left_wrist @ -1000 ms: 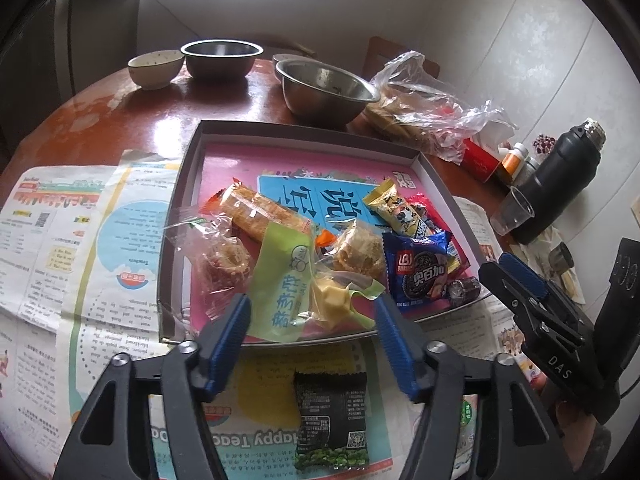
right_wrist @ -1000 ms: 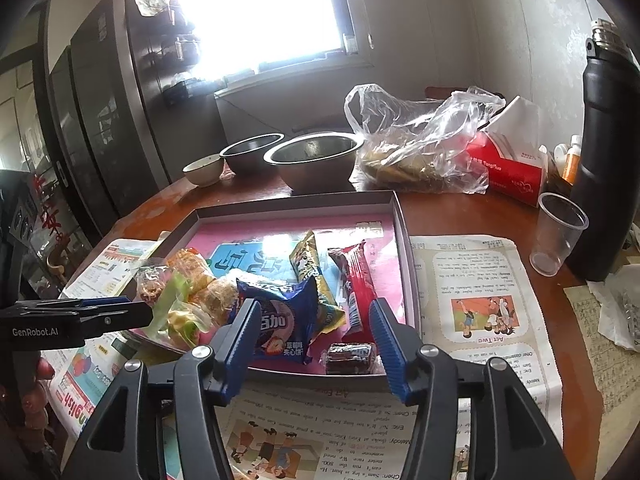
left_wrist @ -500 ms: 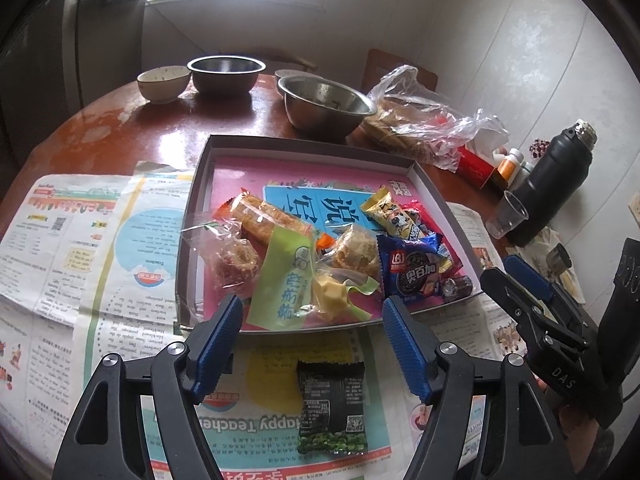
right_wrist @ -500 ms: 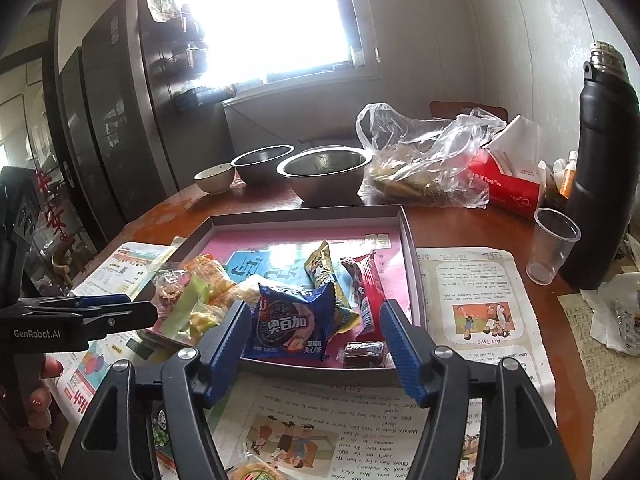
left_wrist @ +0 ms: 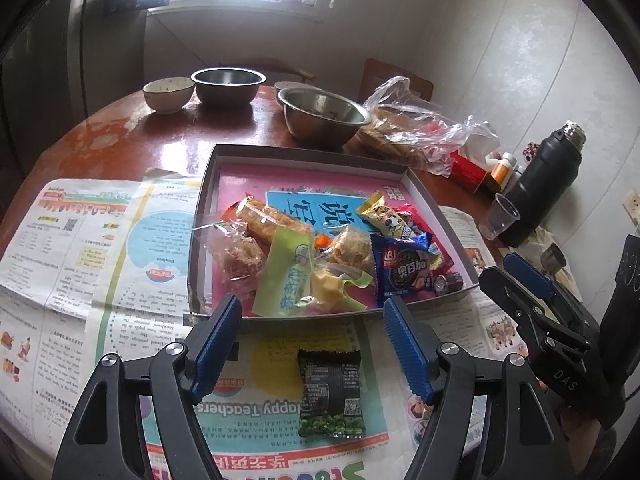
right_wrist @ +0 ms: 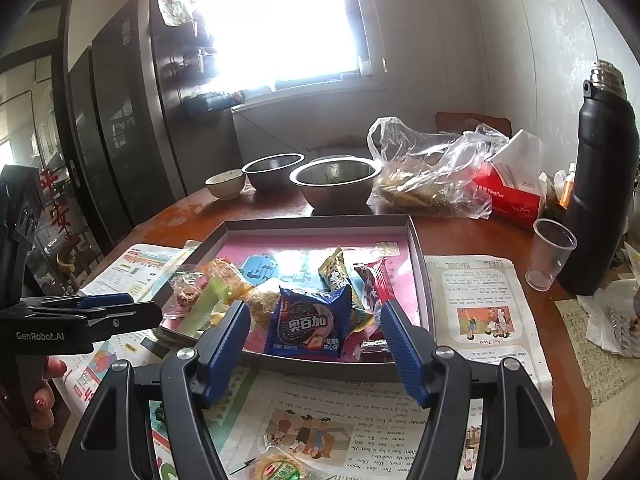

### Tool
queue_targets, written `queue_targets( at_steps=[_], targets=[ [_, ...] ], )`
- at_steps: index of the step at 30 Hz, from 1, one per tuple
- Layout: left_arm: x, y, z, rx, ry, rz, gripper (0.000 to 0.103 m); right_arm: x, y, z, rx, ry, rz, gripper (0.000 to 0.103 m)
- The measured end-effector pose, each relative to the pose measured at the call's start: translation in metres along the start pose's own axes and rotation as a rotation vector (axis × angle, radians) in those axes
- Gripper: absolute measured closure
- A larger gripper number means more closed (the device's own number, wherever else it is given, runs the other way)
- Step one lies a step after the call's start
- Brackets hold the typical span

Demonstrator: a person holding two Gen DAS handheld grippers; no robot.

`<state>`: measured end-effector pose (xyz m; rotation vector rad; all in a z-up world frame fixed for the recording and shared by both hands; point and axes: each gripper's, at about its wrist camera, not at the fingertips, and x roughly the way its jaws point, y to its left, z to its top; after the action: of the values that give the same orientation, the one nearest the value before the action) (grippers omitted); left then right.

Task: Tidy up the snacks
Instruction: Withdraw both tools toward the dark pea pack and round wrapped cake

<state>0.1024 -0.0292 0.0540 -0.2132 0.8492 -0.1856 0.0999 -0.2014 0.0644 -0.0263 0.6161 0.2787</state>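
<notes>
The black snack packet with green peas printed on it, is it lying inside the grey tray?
No, the black snack packet lies on newspaper outside the grey tray.

Blown-out window [right_wrist: 276,20] backlight, fisheye-warped dark edges

Beyond our fingers [left_wrist: 224,332] we see a reddish wooden surface [left_wrist: 120,132] carrying spread newspapers [left_wrist: 100,248], a snack-filled tray [left_wrist: 304,156], a dark snack packet [left_wrist: 331,392] between the fingers, steel bowls [left_wrist: 324,118], a plastic bag [left_wrist: 416,132], a cup [left_wrist: 498,222] and a black flask [left_wrist: 546,188].
</notes>
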Motion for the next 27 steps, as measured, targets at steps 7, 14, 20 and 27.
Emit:
queue_targets(
  at_steps=[7,14,20,27],
  targets=[
    [-0.006,-0.002,-0.004,0.003,-0.008,-0.002,0.028,-0.008,0.005,0.000,-0.009,-0.017,0.006,0.036],
    [-0.021,-0.006,-0.010,0.013,-0.034,0.003,0.028,-0.023,0.005,0.000,0.009,-0.044,0.016,0.030],
    [-0.033,-0.009,-0.015,0.019,-0.054,0.003,0.027,-0.034,0.011,-0.001,-0.011,-0.058,0.018,0.027],
    [-0.041,-0.011,-0.028,0.021,-0.061,-0.002,0.024,-0.048,0.017,-0.005,-0.032,-0.086,0.002,0.020]
  ],
)
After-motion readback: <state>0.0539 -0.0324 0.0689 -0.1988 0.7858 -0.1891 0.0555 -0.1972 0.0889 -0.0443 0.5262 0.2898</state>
